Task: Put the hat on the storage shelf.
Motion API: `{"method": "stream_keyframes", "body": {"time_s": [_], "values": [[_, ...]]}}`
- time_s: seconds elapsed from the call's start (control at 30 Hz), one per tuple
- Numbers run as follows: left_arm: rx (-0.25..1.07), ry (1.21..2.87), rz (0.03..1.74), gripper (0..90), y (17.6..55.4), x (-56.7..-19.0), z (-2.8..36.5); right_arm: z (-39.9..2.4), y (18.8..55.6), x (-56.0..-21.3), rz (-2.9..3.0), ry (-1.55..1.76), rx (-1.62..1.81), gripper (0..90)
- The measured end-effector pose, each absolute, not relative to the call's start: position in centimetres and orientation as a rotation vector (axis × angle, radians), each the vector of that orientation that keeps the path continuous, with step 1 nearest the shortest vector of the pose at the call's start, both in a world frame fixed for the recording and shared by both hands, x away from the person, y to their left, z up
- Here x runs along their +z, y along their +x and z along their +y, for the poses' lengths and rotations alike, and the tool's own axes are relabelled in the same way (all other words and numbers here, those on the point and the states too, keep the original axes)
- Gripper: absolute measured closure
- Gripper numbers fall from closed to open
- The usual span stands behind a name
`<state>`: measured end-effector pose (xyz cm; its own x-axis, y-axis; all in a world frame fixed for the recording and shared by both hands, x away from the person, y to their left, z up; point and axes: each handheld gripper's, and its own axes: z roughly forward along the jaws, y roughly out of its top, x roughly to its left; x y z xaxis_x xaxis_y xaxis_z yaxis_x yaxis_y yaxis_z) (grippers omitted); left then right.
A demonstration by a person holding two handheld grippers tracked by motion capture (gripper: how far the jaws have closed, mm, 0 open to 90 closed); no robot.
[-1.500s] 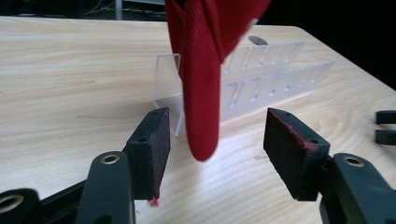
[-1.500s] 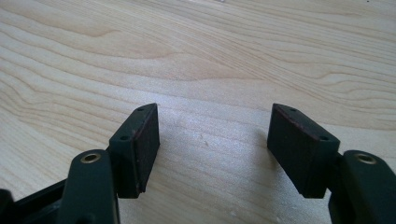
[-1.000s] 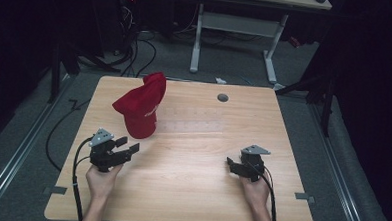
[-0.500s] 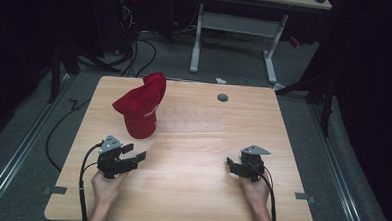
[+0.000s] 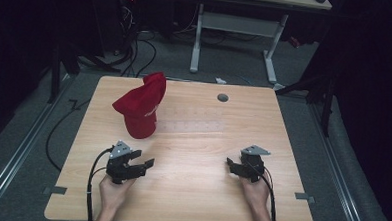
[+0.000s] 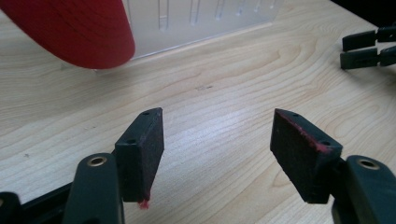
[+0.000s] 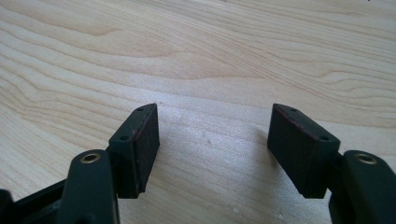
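High view: one red cap (image 5: 141, 109), two grippers.

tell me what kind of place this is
Probably a lab or recording workspace: a bare wooden table in a dark room, cables on the floor, and a person holding the left gripper and right gripper.

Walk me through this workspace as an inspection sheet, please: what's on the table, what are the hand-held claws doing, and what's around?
Surface: wooden table, bare in front of both hands.
Job's things: red cap draped over a clear stand, which rests on the table.
Clutter: small grey disc near the far edge.
Grippers: left gripper has just been opening, nothing between its jaws; right gripper open, empty.
Cables: black cable trails from the left gripper.
Surroundings: dark room, white desk frame behind.
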<state>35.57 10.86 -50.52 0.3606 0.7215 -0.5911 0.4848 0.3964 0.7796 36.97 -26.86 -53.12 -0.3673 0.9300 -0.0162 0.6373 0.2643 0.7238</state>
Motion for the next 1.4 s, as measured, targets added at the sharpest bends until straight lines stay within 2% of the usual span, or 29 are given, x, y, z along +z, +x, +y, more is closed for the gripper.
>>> {"method": "stream_keyframes", "body": {"time_s": [0.43, 0.87, 1.2, 1.4], "values": [[0.210, 1.308, 1.316, 35.6, 36.0, -52.6, 9.2, -26.8, 36.9, -53.1, 2.099, 1.417, 0.885, 34.3], [0.382, 1.420, 1.307, 36.4, 36.4, -54.4, 7.5, -26.8, 36.9, -53.1, 2.099, 1.416, 0.885, 34.3], [0.408, 1.428, 1.309, 27.1, 36.4, -54.7, 7.2, -26.8, 36.9, -53.1, 2.099, 1.417, 0.884, 34.3], [0.409, 1.429, 1.308, 26.9, 36.4, -54.7, 7.2, -26.8, 36.9, -53.1, 2.099, 1.417, 0.885, 34.3]]}}
